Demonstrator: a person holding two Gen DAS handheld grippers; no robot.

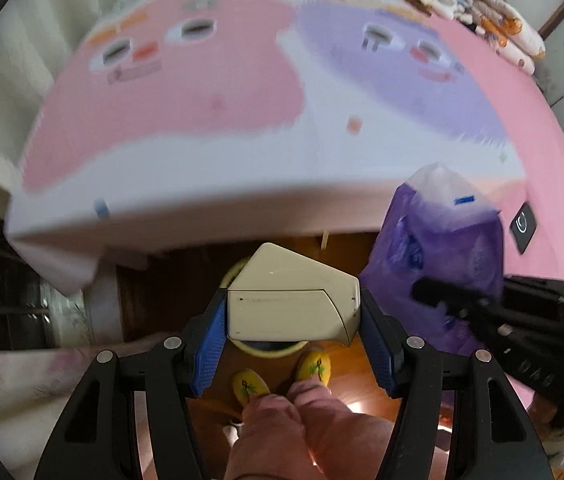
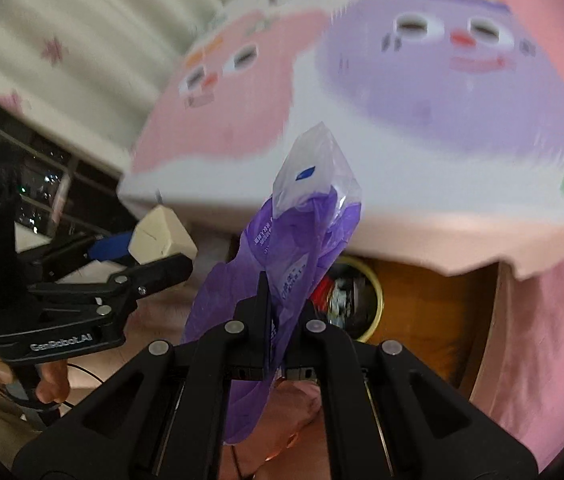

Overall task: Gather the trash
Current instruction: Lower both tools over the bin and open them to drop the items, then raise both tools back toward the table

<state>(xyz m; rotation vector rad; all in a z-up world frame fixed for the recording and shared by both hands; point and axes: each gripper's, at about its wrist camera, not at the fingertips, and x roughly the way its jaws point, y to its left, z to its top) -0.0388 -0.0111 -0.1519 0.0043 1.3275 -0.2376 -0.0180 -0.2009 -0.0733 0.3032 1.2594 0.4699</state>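
Blue-padded fingers [image 1: 212, 344] of the left gripper [image 1: 294, 344] are clamping a cream box [image 1: 294, 304] from both sides, while the right gripper [image 2: 278, 320] is pinching a purple plastic bag [image 2: 282, 248] tight between its black jaws. Taking the bed [image 1: 202, 184] as the landmark: its pink, white and lilac cartoon cover is filling the upper part of both views, and its near edge is running straight across, with the sheet overhanging at the left corner. Below that edge, a strip of open wooden floor [image 1: 162, 280] is lying between the bed and the person's feet. On that strip, just in front of the bed edge, a yellow-rimmed bin [image 2: 366, 308] is standing with colourful scraps inside; in the left wrist view the cream box is hanging directly over it and covering most of its mouth. The purple bag is hanging to the right of the box, overlapping the bed edge, its clear top pointing toward the bed. Yellow slippers [image 1: 314, 366] and pink trouser legs [image 1: 282, 420] are showing nearest the camera, just behind the bin.
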